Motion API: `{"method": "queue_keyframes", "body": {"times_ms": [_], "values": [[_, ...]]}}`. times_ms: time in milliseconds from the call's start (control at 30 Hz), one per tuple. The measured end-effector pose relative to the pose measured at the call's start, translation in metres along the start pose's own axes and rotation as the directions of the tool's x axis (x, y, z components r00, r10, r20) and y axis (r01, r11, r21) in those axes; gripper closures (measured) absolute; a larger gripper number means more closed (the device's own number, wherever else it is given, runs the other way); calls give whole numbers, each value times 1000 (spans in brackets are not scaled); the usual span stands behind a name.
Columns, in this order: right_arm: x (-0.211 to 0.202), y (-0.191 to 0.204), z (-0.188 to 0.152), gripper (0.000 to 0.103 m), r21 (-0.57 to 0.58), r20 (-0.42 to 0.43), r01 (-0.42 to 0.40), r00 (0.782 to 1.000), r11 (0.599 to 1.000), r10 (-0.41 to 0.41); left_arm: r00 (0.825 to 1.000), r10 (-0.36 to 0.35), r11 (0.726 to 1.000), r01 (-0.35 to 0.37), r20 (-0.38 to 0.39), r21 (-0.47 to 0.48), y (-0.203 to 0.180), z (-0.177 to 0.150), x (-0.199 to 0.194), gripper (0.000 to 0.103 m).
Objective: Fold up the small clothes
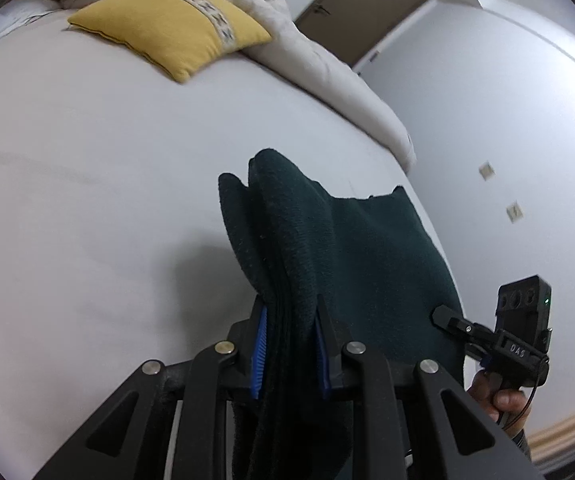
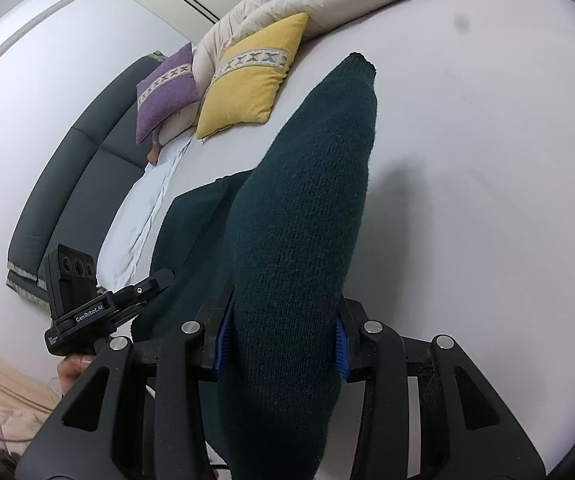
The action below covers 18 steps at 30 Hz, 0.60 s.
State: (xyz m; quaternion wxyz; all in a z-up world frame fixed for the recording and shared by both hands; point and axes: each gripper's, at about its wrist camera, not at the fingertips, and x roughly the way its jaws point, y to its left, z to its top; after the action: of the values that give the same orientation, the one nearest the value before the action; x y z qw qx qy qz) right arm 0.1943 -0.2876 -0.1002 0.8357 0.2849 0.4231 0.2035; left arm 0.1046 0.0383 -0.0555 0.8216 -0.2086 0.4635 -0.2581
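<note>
Left wrist view: left gripper (image 1: 289,340) clenched on dark green knit garment (image 1: 351,240).
Right gripper (image 2: 281,340): grasping another edge.
Progress: garment lifted off the bed (image 1: 87,160); folding not finished.

From my right gripper's camera I can read "GenRobot.AI" in white letters on the black body of my left gripper (image 2: 159,280), low on the left; a smaller white label just below it is too small for me to read. From my left gripper's camera, the black body of my right gripper (image 1: 447,318), low on the right, carries letters that look like "DAS".
</note>
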Motion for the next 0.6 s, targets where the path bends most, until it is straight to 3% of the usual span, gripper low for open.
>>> {"method": "queue_keyframes", "body": {"times_ms": [167, 233, 267, 333, 433, 600], "values": [[-23, -39, -55, 66, 26, -25, 47, 999, 999, -46, 995, 56, 998, -56, -85, 8, -7, -52, 33, 80], [-14, -67, -72, 66, 86, -67, 72, 996, 994, -66, 987, 88, 995, -93, -137, -29, 7, -73, 52, 78], [-8, -87, -81, 63, 135, -77, 69, 995, 988, -59, 988, 68, 996, -76, -136, -55, 13, -78, 57, 76], [-10, -111, -91, 64, 208, -26, -39, 999, 977, 46, 992, 18, 993, -32, -126, -115, 22, -79, 55, 76], [-15, -105, -97, 63, 170, -4, -34, 999, 985, 35, 989, 48, 996, -58, -138, -71, 16, -75, 54, 75], [-26, -102, -93, 60, 223, 32, -26, 999, 974, 20, 992, 64, 993, -74, -106, -91, 15, -75, 43, 66]]}}
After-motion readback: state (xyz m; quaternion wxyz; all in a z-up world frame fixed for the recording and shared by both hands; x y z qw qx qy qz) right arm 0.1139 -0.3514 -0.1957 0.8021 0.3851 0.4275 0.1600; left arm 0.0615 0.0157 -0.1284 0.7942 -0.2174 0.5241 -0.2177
